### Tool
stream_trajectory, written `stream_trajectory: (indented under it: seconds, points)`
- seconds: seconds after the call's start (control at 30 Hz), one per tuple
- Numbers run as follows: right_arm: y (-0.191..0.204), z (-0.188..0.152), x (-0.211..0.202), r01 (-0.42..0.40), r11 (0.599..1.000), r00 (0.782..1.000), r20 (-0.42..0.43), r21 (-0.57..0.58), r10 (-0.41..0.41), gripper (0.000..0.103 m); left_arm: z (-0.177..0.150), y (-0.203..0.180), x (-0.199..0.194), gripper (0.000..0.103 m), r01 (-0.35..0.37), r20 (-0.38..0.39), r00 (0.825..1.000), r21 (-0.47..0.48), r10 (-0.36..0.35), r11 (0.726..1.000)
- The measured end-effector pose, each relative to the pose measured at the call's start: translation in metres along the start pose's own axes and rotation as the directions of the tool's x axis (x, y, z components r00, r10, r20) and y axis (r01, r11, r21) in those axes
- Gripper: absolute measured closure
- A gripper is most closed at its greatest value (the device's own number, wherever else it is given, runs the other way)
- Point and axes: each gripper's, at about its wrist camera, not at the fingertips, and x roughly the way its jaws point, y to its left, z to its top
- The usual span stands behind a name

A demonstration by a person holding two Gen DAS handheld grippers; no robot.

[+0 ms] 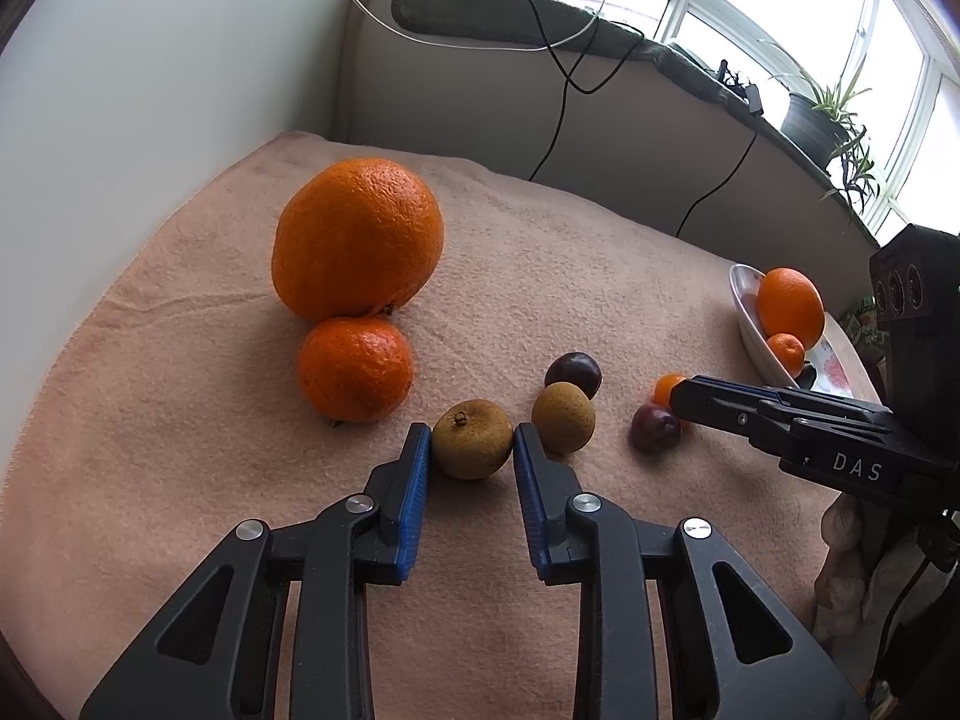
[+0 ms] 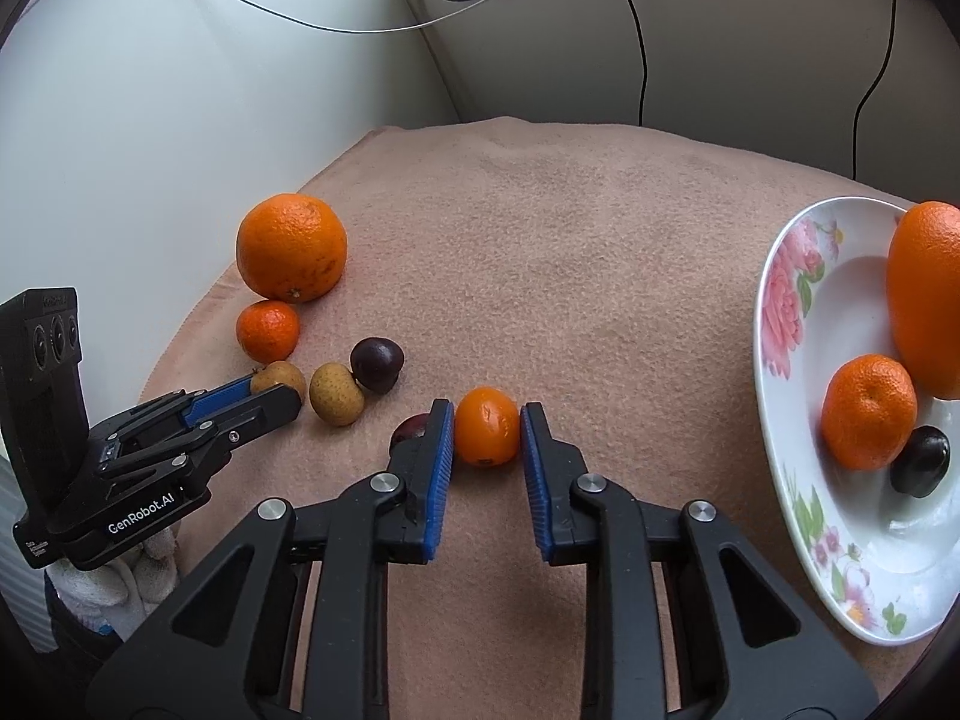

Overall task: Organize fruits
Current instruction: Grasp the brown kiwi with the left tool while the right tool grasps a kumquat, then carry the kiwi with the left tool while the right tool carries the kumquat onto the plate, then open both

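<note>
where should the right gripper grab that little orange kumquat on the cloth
Across its widest middle, from the near side, low along the cloth. The small orange fruit is smooth and oval, and the right gripper already has a blue pad on each flank; the dark plum crowds its left.

bright window (image 1: 780, 6) (plants (image 1: 831, 108) on sill)

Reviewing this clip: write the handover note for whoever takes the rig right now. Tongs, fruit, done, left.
Left tongs: open around the brown fruit, pads at its sides, on the cloth.
Right tongs: open around the kumquat; not lifted.
Done: large orange, mandarin and dark plum in the floral plate.
Left on cloth: big orange, second mandarin, second brown fruit, two plums, plus both straddled fruits.
</note>
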Motion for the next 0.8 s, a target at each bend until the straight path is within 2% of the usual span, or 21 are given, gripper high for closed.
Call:
stream_trajectory:
  seconds: [0.37, 0.8]
  points:
    - [-0.001, -0.002, -0.018, 0.0, 1.0, 0.999, 0.033, -0.002, 0.0, 0.08, 0.002, -0.006, -0.016, 0.077, 0.019, 0.041, 0.999, 0.0, -0.019, 1.0]
    - [-0.009, -0.012, -0.067, 0.028, 1.0, 0.993, 0.119, -0.01, -0.026, 0.08, 0.009, -0.037, -0.027, 0.077, 0.066, 0.065, 0.996, 0.045, -0.069, 0.997]
